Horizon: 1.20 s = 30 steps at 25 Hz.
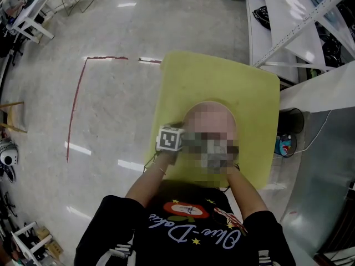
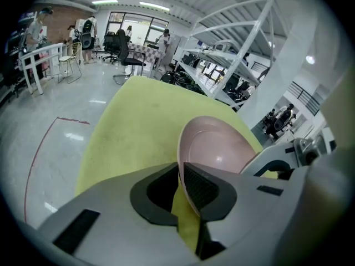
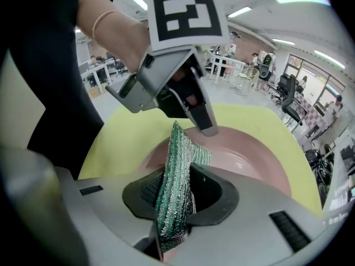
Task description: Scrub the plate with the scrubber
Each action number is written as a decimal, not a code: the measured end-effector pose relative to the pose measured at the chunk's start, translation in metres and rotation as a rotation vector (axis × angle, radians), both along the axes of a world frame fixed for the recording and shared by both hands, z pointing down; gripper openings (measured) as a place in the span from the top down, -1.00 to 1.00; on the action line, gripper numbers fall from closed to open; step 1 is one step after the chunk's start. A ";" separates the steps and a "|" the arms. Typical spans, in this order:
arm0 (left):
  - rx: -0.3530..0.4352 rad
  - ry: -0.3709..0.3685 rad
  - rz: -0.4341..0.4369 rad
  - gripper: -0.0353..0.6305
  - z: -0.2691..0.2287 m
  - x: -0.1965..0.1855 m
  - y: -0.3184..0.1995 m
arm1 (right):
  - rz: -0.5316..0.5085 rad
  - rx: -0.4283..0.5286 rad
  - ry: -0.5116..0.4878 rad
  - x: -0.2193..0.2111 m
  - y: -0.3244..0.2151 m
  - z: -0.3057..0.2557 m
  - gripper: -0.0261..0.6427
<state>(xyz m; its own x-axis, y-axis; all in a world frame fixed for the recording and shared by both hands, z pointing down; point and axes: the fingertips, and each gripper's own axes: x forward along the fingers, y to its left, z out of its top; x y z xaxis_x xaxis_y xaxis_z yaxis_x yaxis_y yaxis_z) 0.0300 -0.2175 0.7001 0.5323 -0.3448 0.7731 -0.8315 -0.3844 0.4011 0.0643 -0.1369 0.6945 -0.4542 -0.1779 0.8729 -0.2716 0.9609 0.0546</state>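
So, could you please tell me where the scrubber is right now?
In the right gripper view, bottom centre, the scrubber is clamped in the right gripper, over the pink plate.

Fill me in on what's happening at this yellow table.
A person stands at the yellow table with a gripper in each hand. The left gripper is clamped on the rim of a pink plate to steady it. The right gripper pinches a green scrubber and holds it over the plate, close to the left gripper. Whether the scrubber touches the plate cannot be told.
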 end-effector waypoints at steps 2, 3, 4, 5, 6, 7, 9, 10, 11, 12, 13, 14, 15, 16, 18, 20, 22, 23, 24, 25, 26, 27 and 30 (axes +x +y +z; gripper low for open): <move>-0.002 0.002 -0.001 0.81 0.000 0.000 0.000 | 0.040 0.022 -0.054 0.002 -0.008 -0.010 0.71; -0.002 0.003 -0.002 0.81 0.000 0.001 0.000 | 0.042 0.043 -0.061 0.005 -0.014 -0.014 0.71; -0.003 0.003 -0.001 0.81 0.000 0.001 0.000 | 0.031 0.071 -0.050 0.010 -0.020 -0.018 0.71; -0.001 0.000 0.002 0.81 0.000 0.001 0.000 | 0.022 0.102 -0.030 0.016 -0.028 -0.020 0.72; 0.004 -0.009 0.007 0.81 -0.001 0.001 -0.001 | 0.032 0.130 -0.016 0.024 -0.037 -0.022 0.72; 0.011 -0.022 0.012 0.81 -0.002 0.002 -0.002 | 0.066 0.151 -0.012 0.033 -0.049 -0.025 0.72; 0.021 -0.043 0.017 0.81 -0.002 0.003 -0.003 | 0.160 0.175 -0.019 0.050 -0.072 -0.030 0.72; 0.021 -0.048 0.015 0.81 -0.001 0.002 -0.003 | 0.190 0.183 -0.015 0.057 -0.081 -0.031 0.72; 0.019 -0.053 0.014 0.81 -0.001 0.002 -0.003 | 0.200 0.190 -0.003 0.063 -0.088 -0.031 0.72; 0.018 -0.059 0.014 0.81 -0.001 0.001 -0.003 | 0.196 0.196 0.012 0.068 -0.092 -0.030 0.72; 0.016 -0.063 0.016 0.81 -0.002 0.001 -0.003 | 0.183 0.199 0.028 0.071 -0.096 -0.028 0.72; 0.013 -0.063 0.019 0.81 -0.002 0.002 -0.002 | 0.170 0.200 0.042 0.074 -0.099 -0.026 0.72; 0.011 -0.064 0.022 0.81 -0.001 0.003 -0.002 | 0.158 0.200 0.054 0.076 -0.101 -0.024 0.72; 0.009 -0.068 0.023 0.81 -0.001 0.003 -0.002 | 0.147 0.197 0.064 0.077 -0.102 -0.022 0.72; 0.011 -0.078 0.023 0.81 -0.002 0.000 -0.001 | 0.119 0.181 0.085 0.075 -0.099 -0.015 0.72; 0.016 -0.081 0.024 0.81 -0.002 -0.002 -0.001 | 0.094 0.165 0.098 0.073 -0.093 -0.006 0.72; 0.019 -0.083 0.023 0.81 -0.002 -0.003 -0.002 | 0.086 0.157 0.107 0.071 -0.088 0.000 0.72; 0.018 -0.083 0.021 0.81 -0.001 -0.003 -0.001 | 0.079 0.153 0.120 0.069 -0.087 0.002 0.72; 0.016 -0.082 0.020 0.81 0.001 -0.003 0.000 | 0.070 0.149 0.137 0.068 -0.085 0.004 0.72; 0.013 -0.078 0.020 0.81 0.001 -0.003 0.001 | 0.064 0.143 0.151 0.067 -0.083 0.006 0.72; 0.010 -0.073 0.020 0.81 0.002 -0.002 0.002 | 0.064 0.133 0.156 0.066 -0.081 0.007 0.72; 0.008 -0.068 0.019 0.81 0.004 -0.001 0.003 | 0.068 0.119 0.153 0.065 -0.079 0.008 0.72; 0.010 -0.067 0.021 0.81 0.004 0.000 0.002 | 0.052 0.086 0.145 0.061 -0.069 0.008 0.72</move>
<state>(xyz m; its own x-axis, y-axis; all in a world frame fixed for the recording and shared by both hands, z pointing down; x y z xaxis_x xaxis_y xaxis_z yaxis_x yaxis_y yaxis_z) 0.0300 -0.2152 0.7043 0.4869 -0.3421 0.8037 -0.8479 -0.4062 0.3407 0.1250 -0.2060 0.7027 -0.3134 -0.2745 0.9091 -0.3037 0.9360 0.1779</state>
